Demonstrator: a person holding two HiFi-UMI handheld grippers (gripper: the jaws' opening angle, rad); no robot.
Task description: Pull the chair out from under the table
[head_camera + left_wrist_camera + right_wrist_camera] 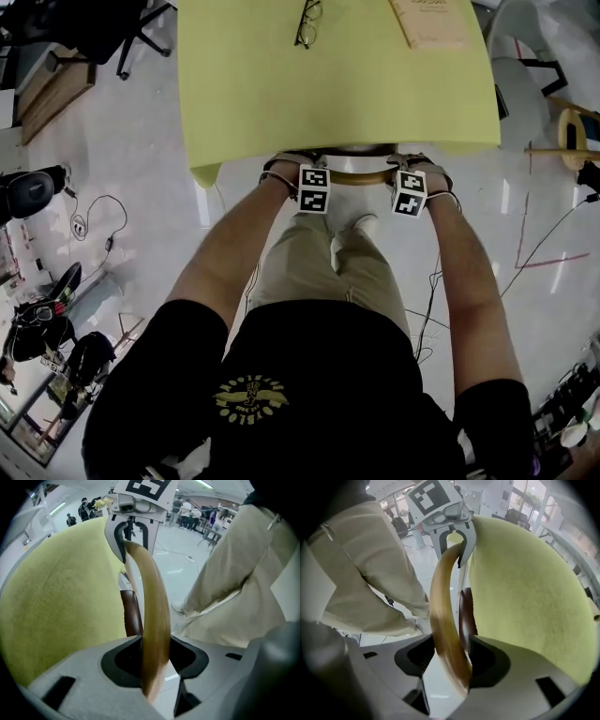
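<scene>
The chair's curved pale wooden back rail point(361, 175) shows just outside the near edge of the yellow-green table point(337, 84); the rest of the chair is hidden under it. My left gripper point(314, 187) points down over the rail's left end, my right gripper point(410, 192) over its right end. In the left gripper view the rail point(150, 597) fills the space between the jaws of the left gripper point(149, 651), which grip it. In the right gripper view the rail point(440, 597) lies between the jaws of the right gripper point(449, 653), against one jaw with floor showing beside it.
Glasses point(308, 21) and a booklet point(429, 21) lie on the table's far side. My own legs point(323, 262) stand right behind the chair. An office chair point(103, 28), floor cables point(94, 220) and bags point(37, 328) are at the left, a stool point(572, 131) at the right.
</scene>
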